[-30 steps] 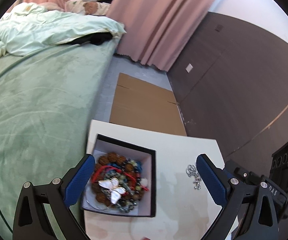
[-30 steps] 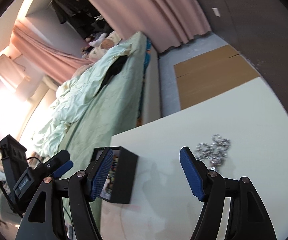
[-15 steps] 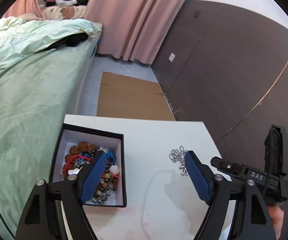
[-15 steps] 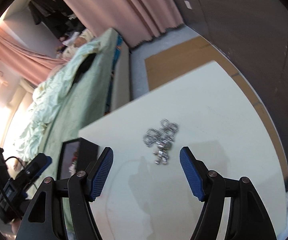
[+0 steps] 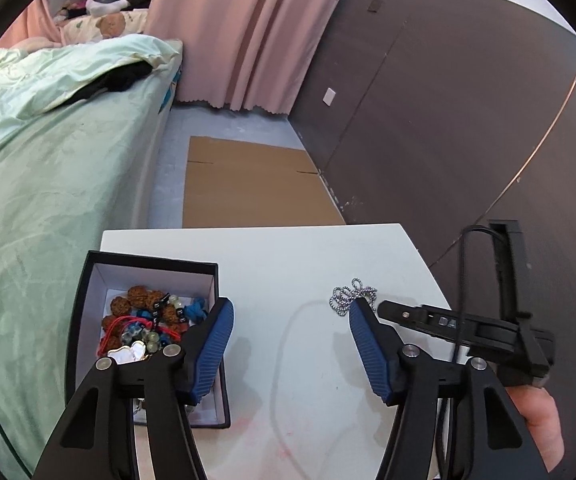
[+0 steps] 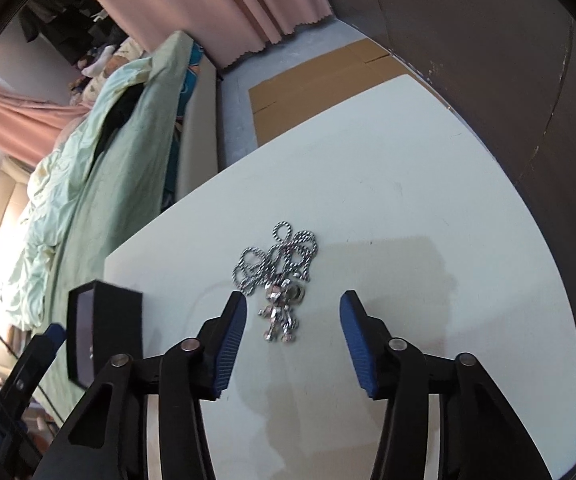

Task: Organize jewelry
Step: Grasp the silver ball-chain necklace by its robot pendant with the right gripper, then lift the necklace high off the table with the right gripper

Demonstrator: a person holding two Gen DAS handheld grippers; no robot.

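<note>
- right gripper (image 6: 292, 320) spread wide, empty, poised over silver necklace (image 6: 278, 276); pendant lies between the blue pads (image 6: 230, 338), not touching either.
- left gripper (image 5: 289, 334) also spread wide, empty, hovering over the table between black box (image 5: 86, 300) and necklace.
- necklace location: loose coil on white table (image 6: 427, 208), pendant end nearest the right gripper, chain loops beyond; well apart from the box.
- box at table's left edge, lid off, already heaped with beads, red cord, a white butterfly piece.
- risk: closing on pendant alone likely leaves chain trailing; could snag or drag across the tabletop on lift.
- risk: thin chain on a hard, flat surface; pads may close over it and come up with nothing, or pinch one loop only.
- risk: box nearly full and close to the table edge; a dangling chain could drape over the wall, or a nudge could shift the box toward the bed side.
- surface: smooth, pale, faintly stained, a curved mark near the middle.
- room, beyond: flattened cardboard (image 5: 248, 184) on grey floor, green bed (image 5: 48, 160) with rumpled duvet at left, dark panelled wall at right, pink curtains (image 5: 240, 32) at back.
</note>
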